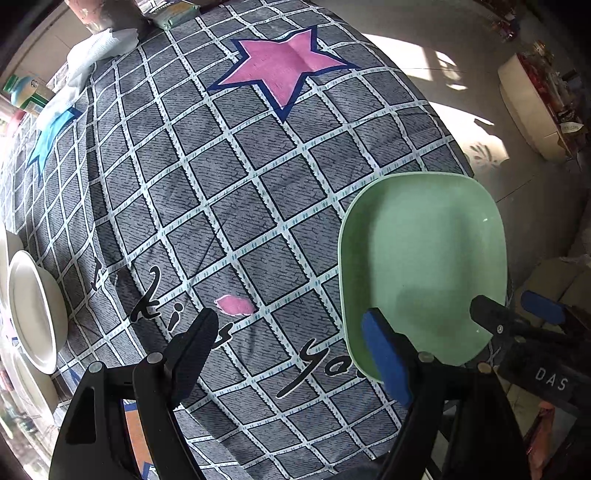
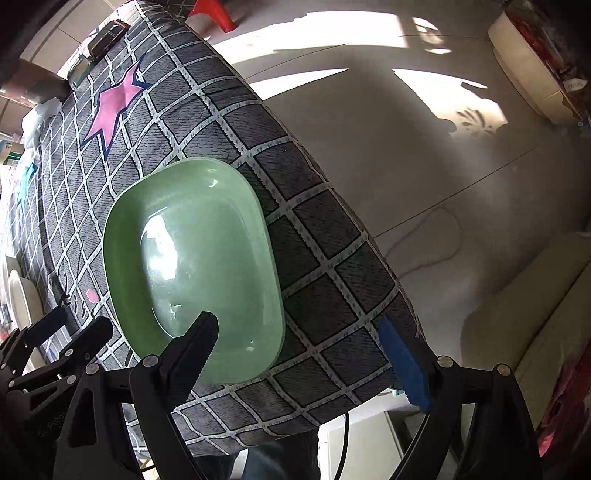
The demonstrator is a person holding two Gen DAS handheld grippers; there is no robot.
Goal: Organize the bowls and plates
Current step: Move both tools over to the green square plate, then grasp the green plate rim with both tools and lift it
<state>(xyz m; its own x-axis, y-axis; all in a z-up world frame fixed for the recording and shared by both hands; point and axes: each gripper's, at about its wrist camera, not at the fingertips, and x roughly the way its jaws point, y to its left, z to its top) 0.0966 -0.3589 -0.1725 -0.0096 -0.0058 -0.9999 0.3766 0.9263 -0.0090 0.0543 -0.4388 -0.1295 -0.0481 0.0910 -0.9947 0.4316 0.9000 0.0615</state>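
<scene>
A pale green rounded-rectangular plate (image 1: 424,258) lies on the checked tablecloth near the table's right edge; it also shows in the right wrist view (image 2: 195,266). My left gripper (image 1: 295,350) is open and empty, its blue fingertip (image 1: 384,354) over the plate's near left rim. My right gripper (image 2: 299,347) is open, with the plate's near right rim between its fingers; its black fingertip (image 2: 199,336) is over the plate. It also shows in the left wrist view (image 1: 517,310). White bowls (image 1: 33,310) stand stacked at the table's left edge.
The grey checked tablecloth (image 1: 229,206) carries a pink star. A white cloth (image 1: 96,51), a bottle (image 1: 26,96) and packets lie at the far end. The table's right edge (image 2: 332,206) drops to a pale floor. A red stool (image 2: 214,14) stands beyond.
</scene>
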